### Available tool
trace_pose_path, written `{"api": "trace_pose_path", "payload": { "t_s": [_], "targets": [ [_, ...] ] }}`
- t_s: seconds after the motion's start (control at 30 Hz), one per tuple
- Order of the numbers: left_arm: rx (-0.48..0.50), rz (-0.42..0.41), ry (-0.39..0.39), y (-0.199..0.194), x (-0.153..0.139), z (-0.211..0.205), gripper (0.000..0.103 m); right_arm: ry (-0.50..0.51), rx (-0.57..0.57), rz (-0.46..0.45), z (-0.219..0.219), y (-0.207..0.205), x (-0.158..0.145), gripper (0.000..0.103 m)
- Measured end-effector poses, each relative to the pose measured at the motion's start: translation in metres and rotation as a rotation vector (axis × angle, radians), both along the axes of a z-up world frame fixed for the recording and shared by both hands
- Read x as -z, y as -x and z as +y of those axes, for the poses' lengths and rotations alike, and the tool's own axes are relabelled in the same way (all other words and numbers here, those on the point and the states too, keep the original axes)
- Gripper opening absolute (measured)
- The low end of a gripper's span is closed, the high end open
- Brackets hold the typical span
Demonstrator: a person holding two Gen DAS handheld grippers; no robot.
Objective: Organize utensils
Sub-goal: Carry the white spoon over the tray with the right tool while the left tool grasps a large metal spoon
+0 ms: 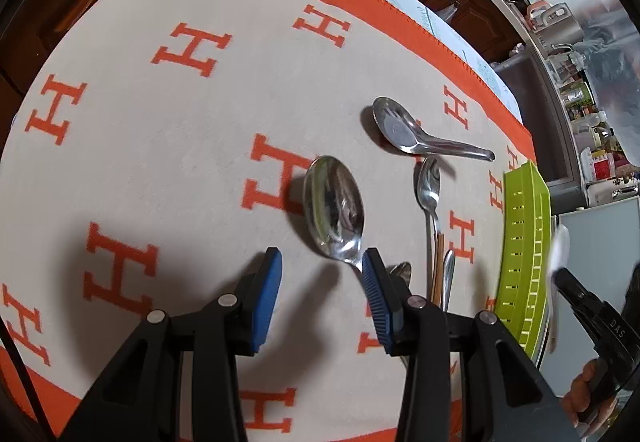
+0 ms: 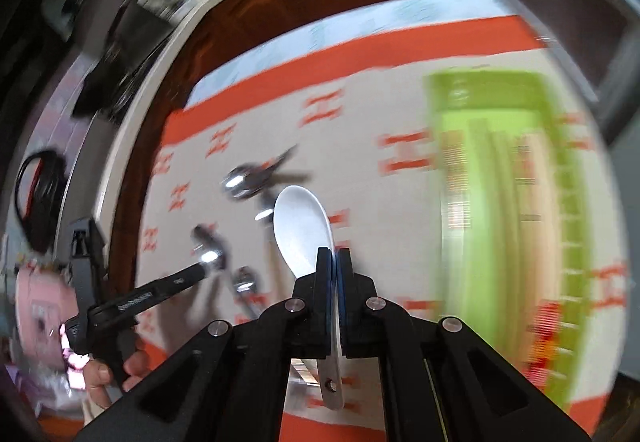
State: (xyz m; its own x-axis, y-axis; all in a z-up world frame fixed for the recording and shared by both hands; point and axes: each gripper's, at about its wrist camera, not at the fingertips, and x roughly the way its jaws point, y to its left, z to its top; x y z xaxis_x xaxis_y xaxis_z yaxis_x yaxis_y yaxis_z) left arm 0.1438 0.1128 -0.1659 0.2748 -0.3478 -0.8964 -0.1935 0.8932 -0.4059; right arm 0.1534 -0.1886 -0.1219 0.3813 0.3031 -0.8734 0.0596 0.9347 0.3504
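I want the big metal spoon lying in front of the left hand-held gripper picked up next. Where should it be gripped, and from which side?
Grip the big metal spoon by its thin neck, just below the bowl, coming from above with the left hand-held gripper. The wide, rounded bowl gives the pads little purchase; the neck lies beside the right-hand pad.

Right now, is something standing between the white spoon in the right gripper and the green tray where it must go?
Nothing visible does. The right gripper holds the white spoon above the cloth, and the green tray lies to its right with only bare cloth between. The metal spoons lie on the other side. The picture is blurred.
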Motion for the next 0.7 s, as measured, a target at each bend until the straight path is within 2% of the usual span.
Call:
{"api": "trace_pose_path", "payload": {
  "t_s": [0.2, 0.33, 0.63, 0.7],
  "targets": [
    [0.007, 0.007, -0.024, -0.006, 0.005, -0.011, 0.04, 0.149, 0.197, -0.023, -0.083, 0.019, -0.009, 0.002],
    [0.016, 0.002, -0.046, -0.007, 0.004, -0.019, 0.04, 0.2, 0.242, 0.003, -0.114, 0.024, 0.003, 0.002],
    [0.045, 0.0, -0.085, -0.017, 0.003, -0.03, 0.04, 0.25, 0.264, 0.093, -0.116, 0.005, 0.056, 0.002],
    [0.054, -0.004, -0.094, -0.02, 0.003, -0.033, 0.04, 0.255, 0.261, 0.102, -0.118, 0.004, 0.06, 0.003]
  ]
}}
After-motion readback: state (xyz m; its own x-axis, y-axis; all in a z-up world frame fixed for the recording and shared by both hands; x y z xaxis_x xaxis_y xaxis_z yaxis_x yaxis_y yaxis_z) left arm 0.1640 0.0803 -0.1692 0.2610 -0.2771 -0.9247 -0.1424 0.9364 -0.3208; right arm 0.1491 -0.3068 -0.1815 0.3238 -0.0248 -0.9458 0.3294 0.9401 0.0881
